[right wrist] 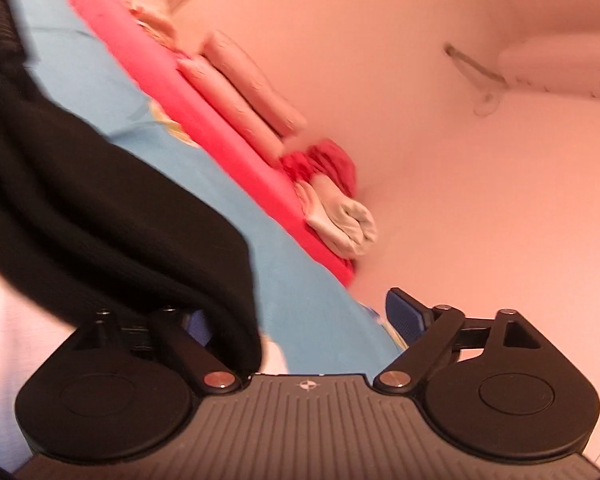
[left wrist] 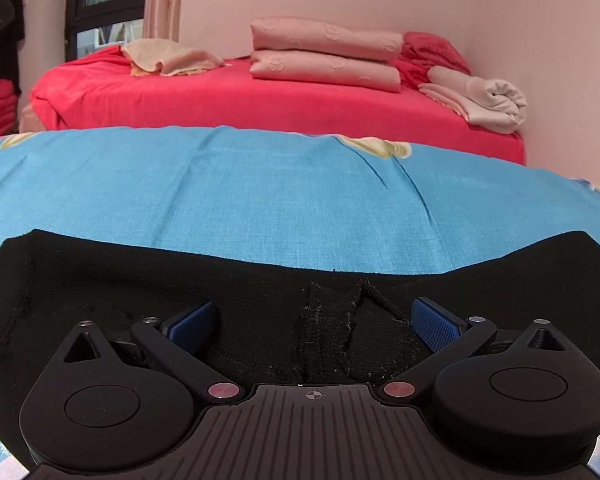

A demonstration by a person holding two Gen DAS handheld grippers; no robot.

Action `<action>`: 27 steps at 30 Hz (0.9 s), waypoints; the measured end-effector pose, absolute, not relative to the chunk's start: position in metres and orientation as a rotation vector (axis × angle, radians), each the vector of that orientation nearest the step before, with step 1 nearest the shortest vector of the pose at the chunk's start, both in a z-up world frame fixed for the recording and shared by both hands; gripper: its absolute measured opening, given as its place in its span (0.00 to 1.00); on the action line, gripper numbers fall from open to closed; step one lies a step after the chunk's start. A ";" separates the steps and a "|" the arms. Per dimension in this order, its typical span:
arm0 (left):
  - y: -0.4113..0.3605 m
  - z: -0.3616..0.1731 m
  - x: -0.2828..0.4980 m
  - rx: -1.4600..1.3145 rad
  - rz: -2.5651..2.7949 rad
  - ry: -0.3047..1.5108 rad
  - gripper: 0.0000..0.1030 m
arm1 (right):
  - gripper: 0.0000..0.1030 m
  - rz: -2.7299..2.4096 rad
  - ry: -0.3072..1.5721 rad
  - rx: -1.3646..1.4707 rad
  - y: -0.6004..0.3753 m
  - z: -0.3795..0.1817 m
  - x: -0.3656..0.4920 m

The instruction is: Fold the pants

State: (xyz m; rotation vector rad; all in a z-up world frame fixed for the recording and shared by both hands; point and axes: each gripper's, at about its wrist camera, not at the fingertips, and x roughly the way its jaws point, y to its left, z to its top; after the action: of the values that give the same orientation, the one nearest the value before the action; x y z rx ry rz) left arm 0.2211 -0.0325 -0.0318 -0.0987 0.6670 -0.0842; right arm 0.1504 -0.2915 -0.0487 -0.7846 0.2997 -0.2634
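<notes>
Black knit pants [left wrist: 228, 280] lie flat on a blue sheet [left wrist: 260, 184], their far edge running across the left wrist view. My left gripper [left wrist: 314, 322] is open and low over the pants, with its blue pads [left wrist: 436, 326] on either side of a rough seam. In the right wrist view, which is tilted and blurred, the pants [right wrist: 112, 208] hang in a thick fold over the left finger. My right gripper [right wrist: 300, 316] is open; its right pad [right wrist: 406, 318] is free.
Behind the blue sheet is a red bed [left wrist: 236, 96] with stacked pink folded blankets [left wrist: 324, 54], a beige towel [left wrist: 168, 58] and a rolled white cloth [left wrist: 484, 98]. A pink wall [right wrist: 460, 160] rises to the right. A dark window [left wrist: 104, 4] is at the far left.
</notes>
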 end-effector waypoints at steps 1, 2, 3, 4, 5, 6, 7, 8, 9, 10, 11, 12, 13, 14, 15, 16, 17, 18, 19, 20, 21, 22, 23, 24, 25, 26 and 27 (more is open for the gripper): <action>-0.033 -0.032 0.220 -0.099 -0.085 0.666 1.00 | 0.95 -0.275 0.337 -0.708 -0.303 -0.046 0.159; -0.033 -0.032 0.219 -0.098 -0.084 0.666 1.00 | 0.94 -0.274 0.399 -0.615 -0.311 -0.041 0.165; -0.033 -0.032 0.220 -0.097 -0.083 0.665 1.00 | 0.83 -0.256 0.437 -0.552 -0.312 -0.037 0.165; -0.033 -0.032 0.220 -0.098 -0.082 0.665 1.00 | 0.63 -0.209 0.434 -0.557 -0.303 -0.036 0.161; -0.033 -0.032 0.220 -0.098 -0.081 0.665 1.00 | 0.59 -0.146 0.410 -0.629 -0.289 -0.042 0.153; -0.033 -0.032 0.219 -0.098 -0.081 0.665 1.00 | 0.59 -0.129 0.370 -0.728 -0.276 -0.049 0.147; -0.033 -0.032 0.219 -0.098 -0.081 0.665 1.00 | 0.64 -0.145 0.335 -0.806 -0.271 -0.057 0.142; -0.033 -0.032 0.219 -0.098 -0.082 0.665 1.00 | 0.66 -0.160 0.345 -0.817 -0.276 -0.060 0.146; -0.033 -0.032 0.219 -0.099 -0.083 0.665 1.00 | 0.69 -0.189 0.390 -0.757 -0.291 -0.057 0.156; -0.033 -0.031 0.220 -0.101 -0.090 0.662 1.00 | 0.84 -0.200 0.438 -0.640 -0.314 -0.049 0.166; -0.034 -0.031 0.220 -0.098 -0.094 0.662 1.00 | 0.87 -0.199 0.469 -0.505 -0.335 -0.040 0.169; -0.034 -0.031 0.220 -0.095 -0.103 0.661 1.00 | 0.87 -0.194 0.495 -0.433 -0.344 -0.034 0.166; -0.035 -0.031 0.220 -0.089 -0.099 0.661 1.00 | 0.87 -0.185 0.507 -0.439 -0.343 -0.033 0.163; -0.035 -0.031 0.220 -0.088 -0.096 0.661 1.00 | 0.87 -0.180 0.501 -0.511 -0.334 -0.037 0.159; -0.035 -0.031 0.220 -0.090 -0.097 0.661 1.00 | 0.84 -0.177 0.480 -0.606 -0.323 -0.041 0.151; -0.034 -0.031 0.220 -0.093 -0.096 0.662 1.00 | 0.83 -0.162 0.468 -0.686 -0.314 -0.042 0.143; -0.034 -0.031 0.220 -0.094 -0.096 0.662 1.00 | 0.81 -0.121 0.472 -0.732 -0.307 -0.038 0.132; -0.034 -0.031 0.221 -0.094 -0.096 0.662 1.00 | 0.81 -0.065 0.473 -0.752 -0.304 -0.032 0.122; -0.034 -0.031 0.220 -0.093 -0.096 0.662 1.00 | 0.83 -0.012 0.464 -0.758 -0.301 -0.024 0.109; -0.034 -0.031 0.220 -0.094 -0.096 0.662 1.00 | 0.84 0.042 0.451 -0.750 -0.301 -0.015 0.101; -0.034 -0.031 0.220 -0.094 -0.096 0.662 1.00 | 0.86 0.082 0.435 -0.719 -0.301 -0.005 0.092; -0.034 -0.031 0.220 -0.094 -0.096 0.662 1.00 | 0.87 0.107 0.422 -0.667 -0.301 0.007 0.087; -0.034 -0.031 0.220 -0.094 -0.096 0.662 1.00 | 0.87 0.133 0.415 -0.605 -0.300 0.017 0.086; -0.034 -0.031 0.220 -0.094 -0.096 0.662 1.00 | 0.86 0.159 0.414 -0.540 -0.300 0.026 0.089; -0.034 -0.031 0.220 -0.095 -0.096 0.662 1.00 | 0.86 0.181 0.413 -0.471 -0.299 0.032 0.095; -0.034 -0.031 0.220 -0.095 -0.096 0.662 1.00 | 0.86 0.194 0.417 -0.406 -0.301 0.035 0.107; -0.034 -0.031 0.220 -0.094 -0.096 0.662 1.00 | 0.83 0.198 0.431 -0.348 -0.302 0.034 0.117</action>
State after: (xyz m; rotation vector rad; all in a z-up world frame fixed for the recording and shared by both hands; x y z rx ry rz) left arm 0.2202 -0.0341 -0.0310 -0.0940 0.6618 -0.0959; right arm 0.1174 -0.3019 0.0344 -0.3479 0.4306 0.1984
